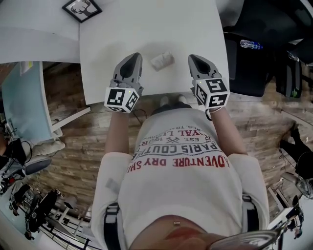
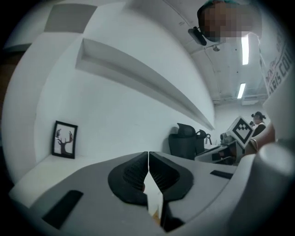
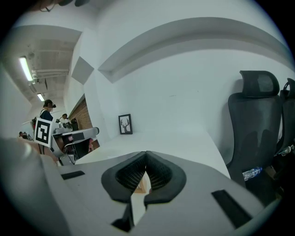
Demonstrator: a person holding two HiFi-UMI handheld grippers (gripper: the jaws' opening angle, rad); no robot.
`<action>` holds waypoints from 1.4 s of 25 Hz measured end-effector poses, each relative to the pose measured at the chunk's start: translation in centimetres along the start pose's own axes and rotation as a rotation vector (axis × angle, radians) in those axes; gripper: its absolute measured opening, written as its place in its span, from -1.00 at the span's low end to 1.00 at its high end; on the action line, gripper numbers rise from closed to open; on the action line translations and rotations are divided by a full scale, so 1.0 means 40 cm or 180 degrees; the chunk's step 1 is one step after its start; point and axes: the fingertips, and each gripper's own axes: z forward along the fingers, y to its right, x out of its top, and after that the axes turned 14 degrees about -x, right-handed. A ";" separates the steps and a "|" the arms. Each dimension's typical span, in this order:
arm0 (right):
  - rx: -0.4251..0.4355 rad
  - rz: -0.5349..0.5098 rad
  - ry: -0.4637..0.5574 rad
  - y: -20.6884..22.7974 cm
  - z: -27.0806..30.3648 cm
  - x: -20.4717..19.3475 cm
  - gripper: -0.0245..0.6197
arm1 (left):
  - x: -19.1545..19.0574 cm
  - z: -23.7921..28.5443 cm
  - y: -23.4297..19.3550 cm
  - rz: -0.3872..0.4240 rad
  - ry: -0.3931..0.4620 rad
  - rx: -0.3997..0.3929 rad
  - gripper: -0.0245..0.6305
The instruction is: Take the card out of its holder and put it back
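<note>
A small pale card holder [image 1: 162,60] lies on the white table [image 1: 146,24], close to the near edge; I cannot make out the card itself. My left gripper [image 1: 133,56] rests just to its left, jaws together with nothing between them. The right gripper [image 1: 192,57] sits just to the holder's right, also shut and empty. Neither touches the holder. In the left gripper view the gripper's tips [image 2: 148,154] meet in a thin line. In the right gripper view the gripper's tips [image 3: 146,153] meet the same way. The holder shows in neither gripper view.
A framed deer picture [image 1: 81,8] [image 2: 64,139] [image 3: 125,124] stands at the table's far left corner. A black office chair [image 1: 254,49] [image 3: 256,120] with a water bottle [image 1: 251,45] is to the right. A light blue panel [image 1: 24,97] leans at the left.
</note>
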 end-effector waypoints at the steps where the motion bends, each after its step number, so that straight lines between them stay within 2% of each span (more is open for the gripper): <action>1: 0.0014 -0.0013 0.0051 -0.002 0.004 0.013 -0.86 | 0.016 -0.009 -0.013 0.0041 0.0052 0.0163 -0.84; 3: 0.0036 -0.0031 0.0151 -0.006 0.002 0.036 -0.86 | 0.049 -0.033 -0.027 0.0068 0.0159 0.0428 -0.85; 7: -0.0029 -0.0037 0.0483 0.003 -0.031 0.096 -0.86 | 0.113 -0.076 -0.016 0.0145 0.0277 0.0728 -0.85; 10: -0.0089 -0.0059 0.0711 0.010 -0.052 0.142 -0.86 | 0.144 -0.106 -0.001 0.0220 0.0280 0.0952 -0.85; 14: -0.0050 -0.0104 0.0826 0.007 -0.071 0.171 -0.86 | 0.154 -0.136 0.027 0.0322 0.0201 0.1159 -0.85; 21: 0.0067 -0.0157 0.0990 -0.017 -0.088 0.189 -0.87 | 0.162 -0.154 0.025 0.0317 0.0257 0.1264 -0.85; 29: 0.0056 -0.0320 0.1076 -0.028 -0.093 0.203 -0.86 | 0.167 -0.141 0.031 0.0334 0.0237 0.1194 -0.85; 35: 0.0031 -0.0313 0.1058 -0.021 -0.086 0.198 -0.86 | 0.167 -0.126 0.039 0.0384 0.0188 0.1136 -0.85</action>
